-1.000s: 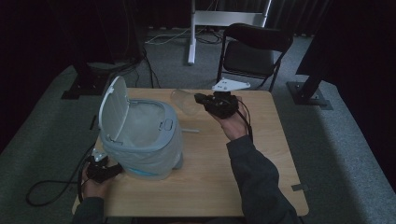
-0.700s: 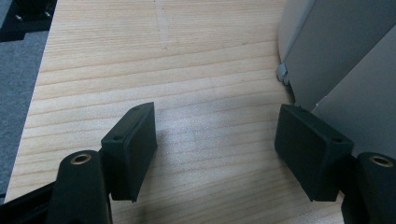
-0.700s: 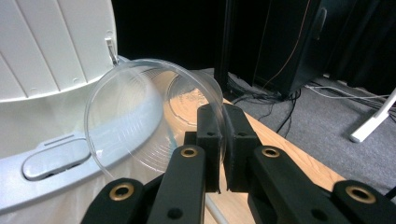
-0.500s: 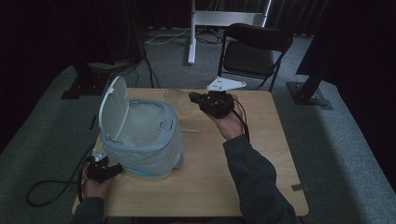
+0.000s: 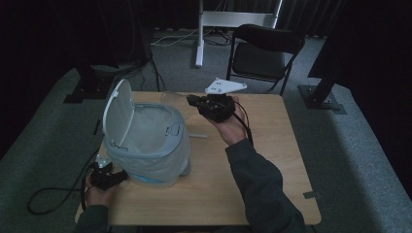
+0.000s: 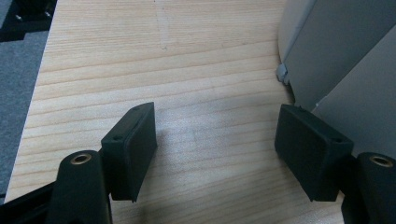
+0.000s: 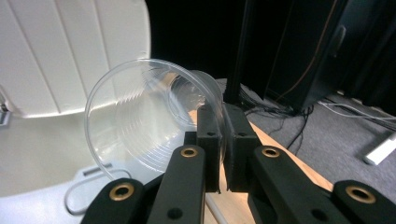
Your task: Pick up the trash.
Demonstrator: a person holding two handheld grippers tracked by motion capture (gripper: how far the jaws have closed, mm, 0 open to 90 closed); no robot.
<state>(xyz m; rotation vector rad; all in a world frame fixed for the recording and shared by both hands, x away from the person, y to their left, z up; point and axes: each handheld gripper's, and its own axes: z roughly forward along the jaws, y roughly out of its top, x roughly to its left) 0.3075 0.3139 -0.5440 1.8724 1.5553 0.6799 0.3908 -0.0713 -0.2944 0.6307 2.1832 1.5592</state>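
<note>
Right gripper: jaws closed narrow on the wall of the clear plastic cup, which projects sideways beyond the fingertips, beside the open-lidded bin. Left gripper: jaws wide, nothing between them, bin wall just beside one finger

Left tool over light wooden table, jaws wide apart, nothing between them but bare wood grain. Black pads angled inward, brass-ringed screws on arms at bottom corners. Pale grey bin at right edge, standing on table; right jaw just beside its wall, contact unclear. Small clip-like part low on bin wall. Dark grey floor past table's left edge.
</note>
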